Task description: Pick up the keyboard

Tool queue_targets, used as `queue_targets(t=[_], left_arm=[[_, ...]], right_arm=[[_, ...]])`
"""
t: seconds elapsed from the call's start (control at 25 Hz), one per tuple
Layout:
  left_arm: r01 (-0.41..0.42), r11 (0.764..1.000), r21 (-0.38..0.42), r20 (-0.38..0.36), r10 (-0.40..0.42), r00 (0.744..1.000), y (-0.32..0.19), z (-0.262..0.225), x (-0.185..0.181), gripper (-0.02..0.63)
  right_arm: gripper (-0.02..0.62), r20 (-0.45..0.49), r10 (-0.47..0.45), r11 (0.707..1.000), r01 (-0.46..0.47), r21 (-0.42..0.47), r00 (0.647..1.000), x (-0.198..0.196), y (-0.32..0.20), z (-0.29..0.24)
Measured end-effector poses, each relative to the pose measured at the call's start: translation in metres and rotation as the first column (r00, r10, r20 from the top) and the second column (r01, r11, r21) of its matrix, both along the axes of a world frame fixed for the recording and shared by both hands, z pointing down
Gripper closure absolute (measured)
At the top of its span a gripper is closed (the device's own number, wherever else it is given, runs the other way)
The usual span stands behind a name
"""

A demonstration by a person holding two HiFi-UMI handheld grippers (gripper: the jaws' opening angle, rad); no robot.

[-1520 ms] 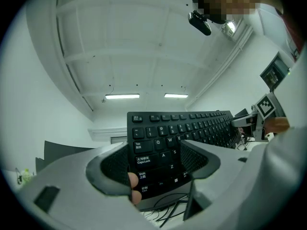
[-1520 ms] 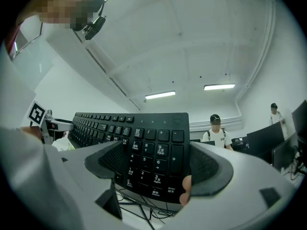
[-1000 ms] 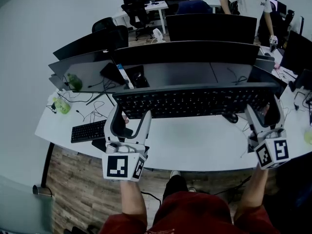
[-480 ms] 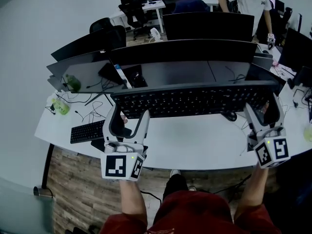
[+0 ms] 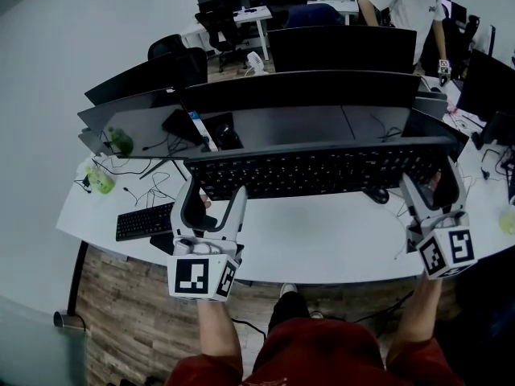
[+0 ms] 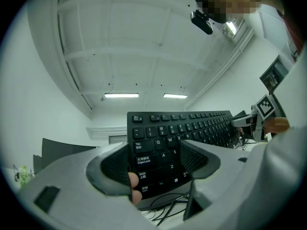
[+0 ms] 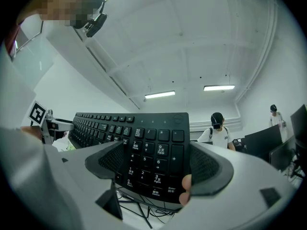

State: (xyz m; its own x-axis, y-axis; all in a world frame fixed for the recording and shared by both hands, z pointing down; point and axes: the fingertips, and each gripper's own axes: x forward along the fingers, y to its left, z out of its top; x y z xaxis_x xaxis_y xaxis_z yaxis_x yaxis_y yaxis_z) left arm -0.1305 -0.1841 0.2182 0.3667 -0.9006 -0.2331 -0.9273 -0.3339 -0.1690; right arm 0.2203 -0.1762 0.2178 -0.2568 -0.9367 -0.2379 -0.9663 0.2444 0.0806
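A long black keyboard (image 5: 322, 170) hangs in the air above the white desk (image 5: 322, 236), in front of a row of dark monitors. My left gripper (image 5: 213, 193) is shut on its left end, and my right gripper (image 5: 432, 179) is shut on its right end. In the left gripper view the keyboard (image 6: 172, 133) stands tilted between the jaws of the gripper (image 6: 156, 169), with the Caps Lock and Shift keys nearest. In the right gripper view the number pad of the keyboard (image 7: 148, 147) sits between the jaws of the gripper (image 7: 151, 169). Fingertips show at the pads in both gripper views.
A second, smaller keyboard (image 5: 145, 219) lies on the desk at the left beside loose cables. A dark mouse (image 5: 378, 194) sits under the held keyboard. Monitors (image 5: 306, 87) line the back of the desk. A green item (image 5: 100, 179) is at far left. A person (image 5: 406, 6) stands behind.
Both grippers keep their hold on the keyboard's ends. The keyboard stays lifted at about the same height; only the view has shifted slightly.
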Motion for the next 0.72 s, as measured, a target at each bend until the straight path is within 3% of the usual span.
queue_targets(t=[0.72], left_arm=[[-0.001,1.000,-0.004,-0.002,0.001,1.000,-0.0011,0.0001,0.0000,0.268]], right_arm=[[0.190,0.000,0.001,1.000,-0.001,-0.003,1.000,0.0006,0.0001,-0.0005]])
